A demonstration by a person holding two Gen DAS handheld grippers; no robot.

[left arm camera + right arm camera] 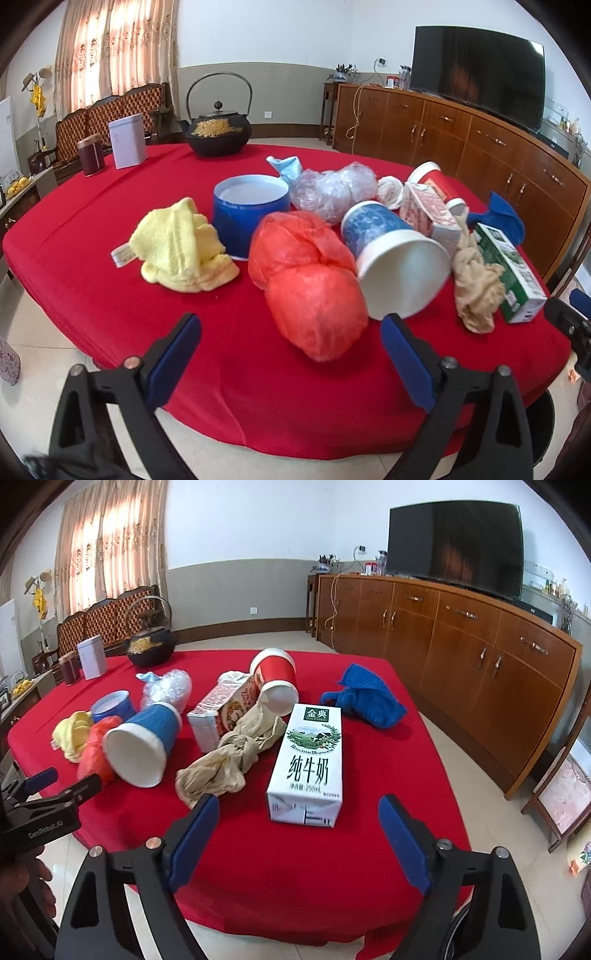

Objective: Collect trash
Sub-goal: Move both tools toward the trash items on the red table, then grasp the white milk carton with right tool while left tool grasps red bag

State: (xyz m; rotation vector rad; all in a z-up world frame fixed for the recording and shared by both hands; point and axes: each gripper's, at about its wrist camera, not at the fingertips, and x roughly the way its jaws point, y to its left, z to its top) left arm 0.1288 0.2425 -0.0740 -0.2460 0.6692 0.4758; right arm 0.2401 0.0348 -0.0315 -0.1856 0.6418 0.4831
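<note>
A heap of trash lies on the red-clothed table (110, 295). My left gripper (291, 321) stands open at the near edge, just in front of a knotted red plastic bag (310, 295), with nothing between its pads. A blue paper cup (391, 251) lies on its side to the right of the bag. A yellow cloth (181, 247) and a blue tub (251, 210) lie to the left. My right gripper (299, 805) is open, its jaws on either side of the near end of a white milk carton (310, 760) without touching it. A beige crumpled rag (225, 760) lies to the carton's left.
Farther back are a clear plastic bag (328, 188), a red cup (275, 675), a patterned carton (225, 709) and a blue cloth (365, 698). A black teapot (218, 133), white tin (127, 140) and dark jar (91, 154) stand at the far edge. A wooden sideboard (480, 657) runs along the right.
</note>
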